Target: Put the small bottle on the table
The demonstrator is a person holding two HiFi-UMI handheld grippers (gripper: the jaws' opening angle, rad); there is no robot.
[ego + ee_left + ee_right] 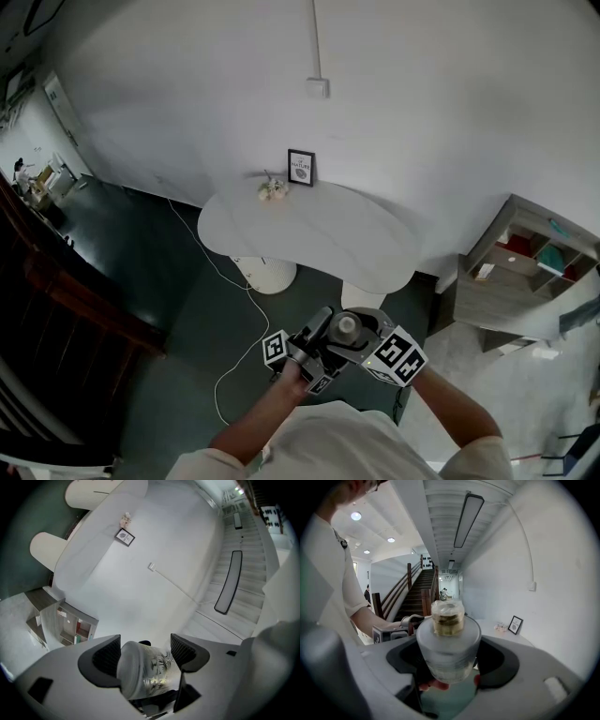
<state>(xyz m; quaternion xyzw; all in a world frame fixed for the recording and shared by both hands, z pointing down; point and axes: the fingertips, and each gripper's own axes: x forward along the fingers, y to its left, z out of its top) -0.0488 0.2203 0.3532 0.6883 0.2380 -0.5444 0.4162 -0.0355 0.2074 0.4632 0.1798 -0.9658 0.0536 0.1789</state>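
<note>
The small bottle [447,651], frosted glass with a gold cap, stands upright between my right gripper's [449,660] pads, which press on its sides. In the left gripper view the same bottle [145,670] shows a dark leaf print and lies between my left gripper's [144,652] jaws. Those jaws stand wide, close along its sides. In the head view both grippers meet in front of my body, left gripper [302,354] beside right gripper [367,345], with the bottle's cap [347,326] between them. The white table [319,246] lies ahead by the wall.
On the table's far edge stand a small framed picture [301,167] and a little flower bunch [273,189]. A white cable [230,370] runs over the dark floor. A grey shelf unit [525,267] stands to the right; a dark stair rail [56,309] runs on the left.
</note>
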